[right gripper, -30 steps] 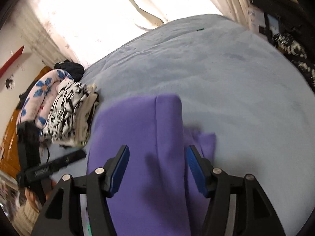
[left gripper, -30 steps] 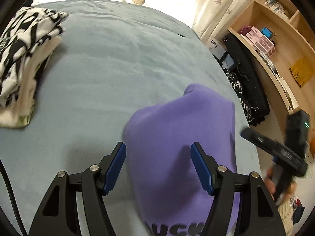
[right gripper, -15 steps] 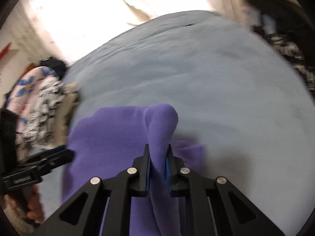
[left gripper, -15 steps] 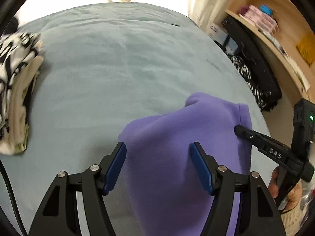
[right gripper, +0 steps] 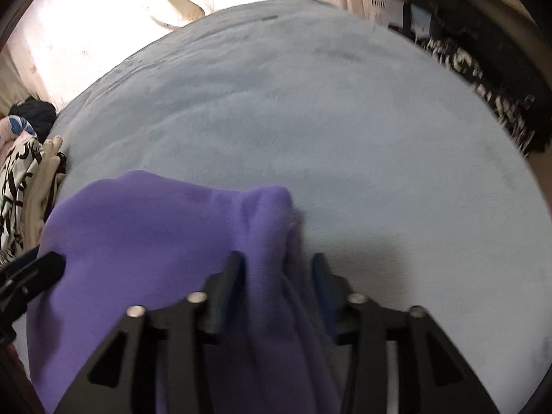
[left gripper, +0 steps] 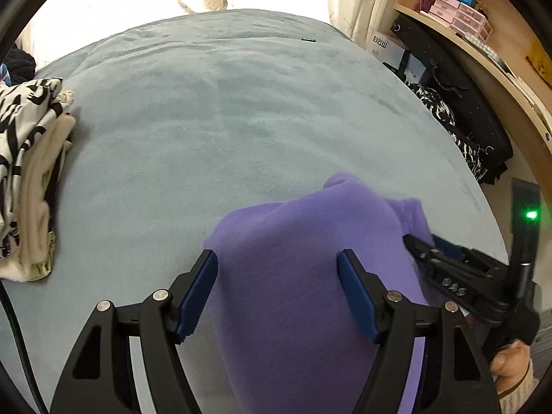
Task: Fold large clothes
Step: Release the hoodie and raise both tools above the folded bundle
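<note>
A purple fleece garment (left gripper: 303,241) lies bunched on the grey-blue bed cover (left gripper: 241,103). My left gripper (left gripper: 277,276) hovers over its near part with the jaws opening wide and cloth below them, the pads not pressing it. In the right wrist view a raised ridge of the purple garment (right gripper: 155,224) stands between the jaws of my right gripper (right gripper: 279,269). Those jaws are opening, and the right pad is clear of the cloth. The right gripper (left gripper: 431,258) also shows at the garment's right edge, with a hand (left gripper: 510,358) on its handle. The left gripper (right gripper: 34,272) shows at the garment's left edge.
A stack of folded clothes (left gripper: 27,145), black-and-white on cream, sits at the bed's left side, also seen as the stack (right gripper: 20,179). A wooden shelf (left gripper: 465,17) with pink boxes and a black bag (left gripper: 465,103) stand to the right of the bed. Curtains hang behind.
The right gripper closed on a ridge of the purple cloth half a second ago and has now spread apart, sinking lower. The left gripper shifted across the bed.
</note>
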